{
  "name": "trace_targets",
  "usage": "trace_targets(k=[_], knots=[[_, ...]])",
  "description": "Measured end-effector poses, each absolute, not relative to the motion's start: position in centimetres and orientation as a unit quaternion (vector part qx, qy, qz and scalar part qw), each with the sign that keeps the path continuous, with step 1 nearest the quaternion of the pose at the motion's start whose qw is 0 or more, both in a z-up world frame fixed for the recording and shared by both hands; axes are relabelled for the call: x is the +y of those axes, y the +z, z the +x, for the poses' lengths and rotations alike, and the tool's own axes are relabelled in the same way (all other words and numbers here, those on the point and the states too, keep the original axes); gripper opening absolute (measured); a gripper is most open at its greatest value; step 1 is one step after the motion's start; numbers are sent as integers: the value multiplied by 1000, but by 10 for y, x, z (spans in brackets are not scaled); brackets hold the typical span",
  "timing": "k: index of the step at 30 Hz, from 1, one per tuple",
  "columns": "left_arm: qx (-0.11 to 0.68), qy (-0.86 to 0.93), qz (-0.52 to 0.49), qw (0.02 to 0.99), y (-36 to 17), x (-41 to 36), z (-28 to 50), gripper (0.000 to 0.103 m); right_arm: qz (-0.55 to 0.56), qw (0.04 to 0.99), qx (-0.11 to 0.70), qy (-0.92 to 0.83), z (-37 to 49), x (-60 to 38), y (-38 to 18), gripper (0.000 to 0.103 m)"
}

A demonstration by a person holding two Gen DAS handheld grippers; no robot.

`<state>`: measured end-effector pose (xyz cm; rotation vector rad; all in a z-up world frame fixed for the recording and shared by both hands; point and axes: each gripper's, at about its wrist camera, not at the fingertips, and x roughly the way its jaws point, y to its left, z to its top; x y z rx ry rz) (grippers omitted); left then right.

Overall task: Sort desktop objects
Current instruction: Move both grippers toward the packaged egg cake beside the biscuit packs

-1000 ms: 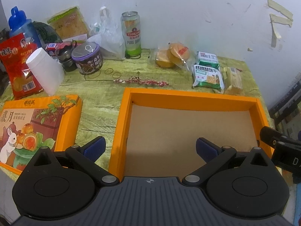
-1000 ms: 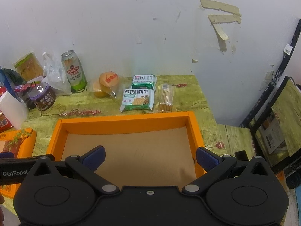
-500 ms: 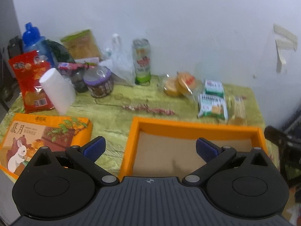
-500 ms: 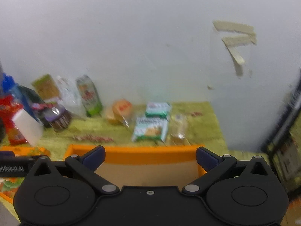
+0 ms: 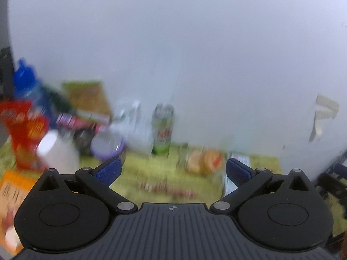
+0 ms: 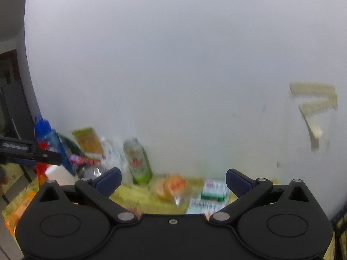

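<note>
Both views are smeared with motion blur, so no labels are readable. The green can (image 5: 163, 127) ahead of the left gripper (image 5: 173, 170) is a streak, and the orange box (image 5: 13, 186) off to its left gets cut by the edge. The green packets (image 6: 213, 191) sit half hidden behind the right gripper (image 6: 173, 179).

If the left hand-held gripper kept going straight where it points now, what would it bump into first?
Probably the white wall; the open left hand-held gripper points above the blurred green can. Depth is unclear.
</note>
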<state>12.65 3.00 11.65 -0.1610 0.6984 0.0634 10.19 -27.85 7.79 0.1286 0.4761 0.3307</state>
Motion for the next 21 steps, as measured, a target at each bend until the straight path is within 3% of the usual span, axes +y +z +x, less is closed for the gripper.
trace_targets(k=[4, 8, 15, 21], knots=[[332, -41, -75, 939, 101, 40, 172, 103, 108, 950, 244, 165, 141, -271, 102, 103], [360, -122, -75, 922, 48, 43, 224, 103, 186, 930, 286, 135, 191, -262, 96, 103], [390, -217, -44, 894, -40, 16, 283, 103, 308, 870, 376, 84, 271, -260, 19, 103], [390, -260, -31, 883, -86, -11, 313, 103, 350, 827, 432, 85, 332, -266, -52, 103]])
